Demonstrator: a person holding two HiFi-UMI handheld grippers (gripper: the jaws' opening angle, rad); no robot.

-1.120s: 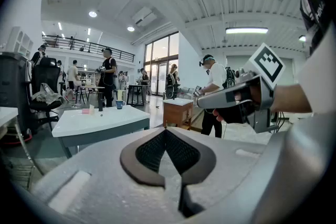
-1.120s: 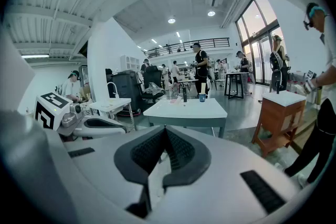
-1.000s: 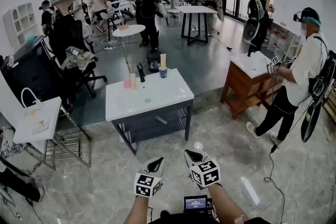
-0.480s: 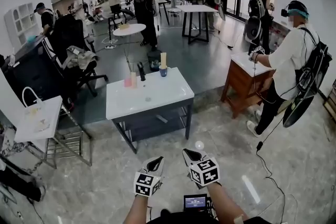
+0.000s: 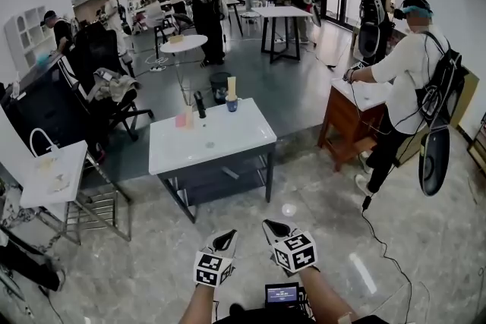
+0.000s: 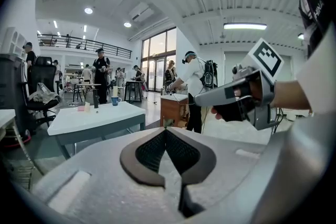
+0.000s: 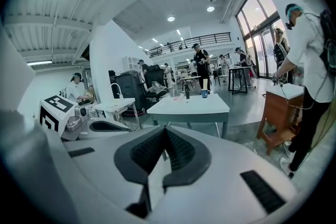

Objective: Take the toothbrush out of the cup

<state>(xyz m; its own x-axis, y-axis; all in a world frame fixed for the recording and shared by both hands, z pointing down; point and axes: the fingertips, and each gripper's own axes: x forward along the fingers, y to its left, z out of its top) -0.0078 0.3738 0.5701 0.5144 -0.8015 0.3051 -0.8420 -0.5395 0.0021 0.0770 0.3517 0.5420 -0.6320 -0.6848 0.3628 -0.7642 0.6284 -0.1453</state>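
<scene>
A blue cup [image 5: 231,105] stands at the far edge of the white table [image 5: 220,144], and a tall cream toothbrush [image 5: 231,86] sticks upright out of it. Both grippers hang low near my body, well short of the table. My left gripper [image 5: 225,234] is shut and holds nothing. Just to its right, my right gripper [image 5: 272,225] is also shut and empty. From the left gripper view [image 6: 165,130] the cup [image 6: 114,100] looks small and distant. In the right gripper view [image 7: 165,128] the cup [image 7: 204,94] and toothbrush [image 7: 204,84] sit far ahead.
A dark bottle [image 5: 200,104] and a pink item [image 5: 182,120] stand left of the cup. A person [image 5: 406,80] works at a brown cabinet [image 5: 353,117] to the right. A small white side table [image 5: 53,174] is at left. Tiled floor lies between me and the table.
Both grippers stay about where they were. The person on the right has stepped left, closer to the brown cabinet. People in the background have shifted.
</scene>
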